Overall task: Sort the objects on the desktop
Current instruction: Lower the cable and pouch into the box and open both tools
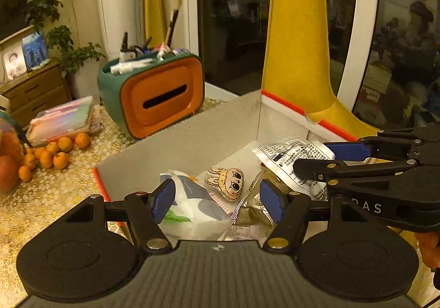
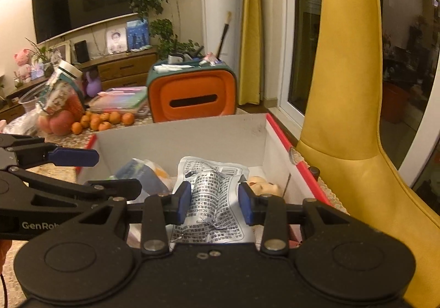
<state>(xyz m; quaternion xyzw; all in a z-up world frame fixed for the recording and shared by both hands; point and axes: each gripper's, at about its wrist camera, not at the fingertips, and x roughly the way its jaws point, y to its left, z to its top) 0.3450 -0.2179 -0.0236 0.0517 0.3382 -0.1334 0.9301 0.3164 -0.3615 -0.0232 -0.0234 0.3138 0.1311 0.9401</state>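
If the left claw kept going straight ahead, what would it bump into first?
Probably the white plastic bag and the crinkly packets lying between its fingers in the cardboard box. The little doll face lies just beyond. Depth is hard to judge here.

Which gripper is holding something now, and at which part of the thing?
The right gripper holds the printed foil packet, pinched across its crumpled middle, above the box. The left gripper holds nothing.
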